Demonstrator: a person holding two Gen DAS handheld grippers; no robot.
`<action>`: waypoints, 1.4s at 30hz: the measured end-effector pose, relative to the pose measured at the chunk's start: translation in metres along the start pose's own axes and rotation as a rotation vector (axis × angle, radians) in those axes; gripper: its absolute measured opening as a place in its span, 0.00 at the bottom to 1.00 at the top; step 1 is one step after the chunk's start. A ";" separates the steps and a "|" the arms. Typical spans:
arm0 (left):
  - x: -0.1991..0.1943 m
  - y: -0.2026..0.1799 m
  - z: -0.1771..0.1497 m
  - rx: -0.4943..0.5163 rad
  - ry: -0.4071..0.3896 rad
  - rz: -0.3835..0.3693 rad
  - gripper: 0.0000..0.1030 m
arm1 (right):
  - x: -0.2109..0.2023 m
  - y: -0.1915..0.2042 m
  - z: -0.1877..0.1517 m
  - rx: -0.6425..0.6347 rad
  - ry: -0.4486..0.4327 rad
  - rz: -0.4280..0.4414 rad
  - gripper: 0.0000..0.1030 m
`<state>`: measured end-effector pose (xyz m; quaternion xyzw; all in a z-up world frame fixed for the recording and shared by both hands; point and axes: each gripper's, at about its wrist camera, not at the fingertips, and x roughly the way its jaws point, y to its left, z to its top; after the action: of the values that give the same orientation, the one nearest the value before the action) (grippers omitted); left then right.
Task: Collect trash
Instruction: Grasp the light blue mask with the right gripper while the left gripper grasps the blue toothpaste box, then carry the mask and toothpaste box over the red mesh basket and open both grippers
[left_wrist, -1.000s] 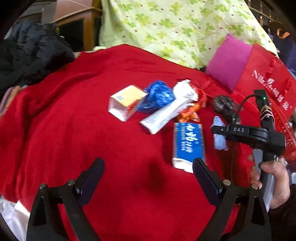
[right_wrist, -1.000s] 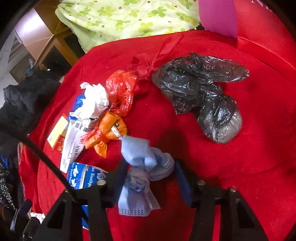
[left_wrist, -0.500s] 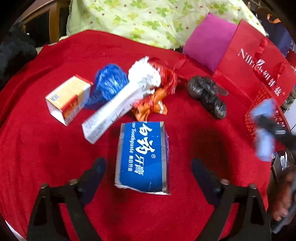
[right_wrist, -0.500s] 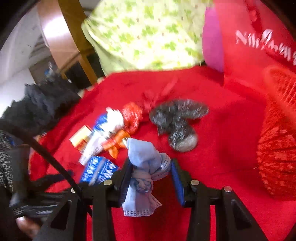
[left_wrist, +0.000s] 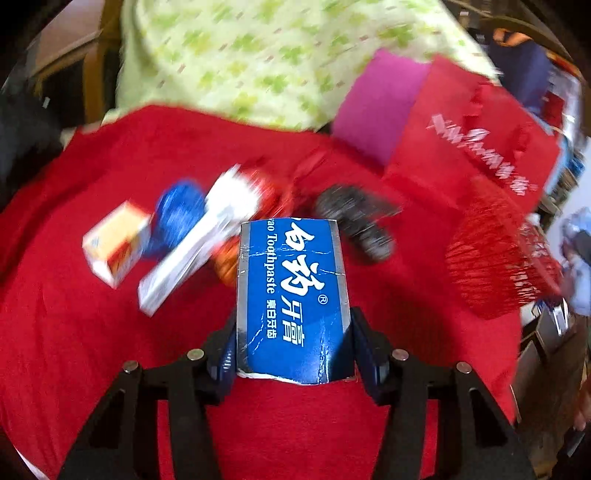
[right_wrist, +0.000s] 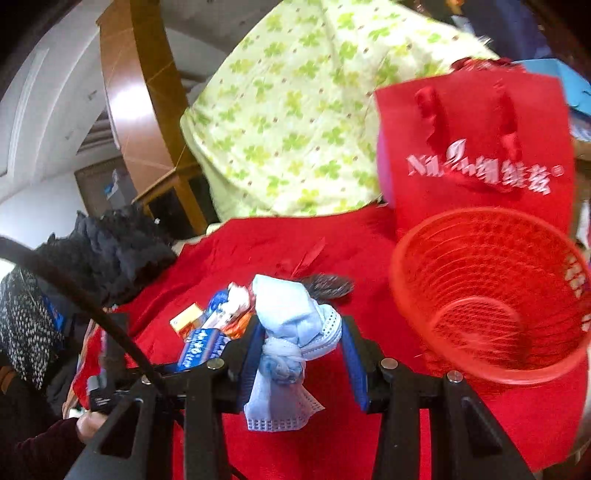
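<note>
The left gripper (left_wrist: 293, 347) clamps the toothpaste box (left_wrist: 291, 291) at centre frame; the right gripper (right_wrist: 303, 354) pinches a knotted face mask (right_wrist: 291, 332) beside the basket (right_wrist: 491, 291). The trash behind is blurred.

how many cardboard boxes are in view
3: blue toothpaste box in the left gripper; long white box and small yellow-orange box lying on the red cloth. Others may be hidden.

A creased blue toothpaste box (left_wrist: 291, 295) and a knotted pale-blue face mask (right_wrist: 291, 347) are held above the red cloth.
</note>
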<state>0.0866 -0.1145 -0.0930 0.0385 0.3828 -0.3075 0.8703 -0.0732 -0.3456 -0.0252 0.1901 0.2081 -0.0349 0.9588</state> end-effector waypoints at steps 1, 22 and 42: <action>-0.007 -0.009 0.006 0.016 -0.019 -0.015 0.55 | -0.010 -0.006 0.004 0.015 -0.021 -0.008 0.43; 0.021 -0.224 0.105 0.227 -0.073 -0.300 0.57 | -0.061 -0.150 0.058 0.211 -0.102 -0.129 0.54; -0.041 -0.091 0.027 0.142 -0.106 0.127 0.68 | -0.066 -0.057 0.044 0.059 -0.126 0.024 0.67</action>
<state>0.0310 -0.1757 -0.0299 0.1078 0.3104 -0.2796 0.9021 -0.1245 -0.4156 0.0188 0.2183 0.1440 -0.0414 0.9643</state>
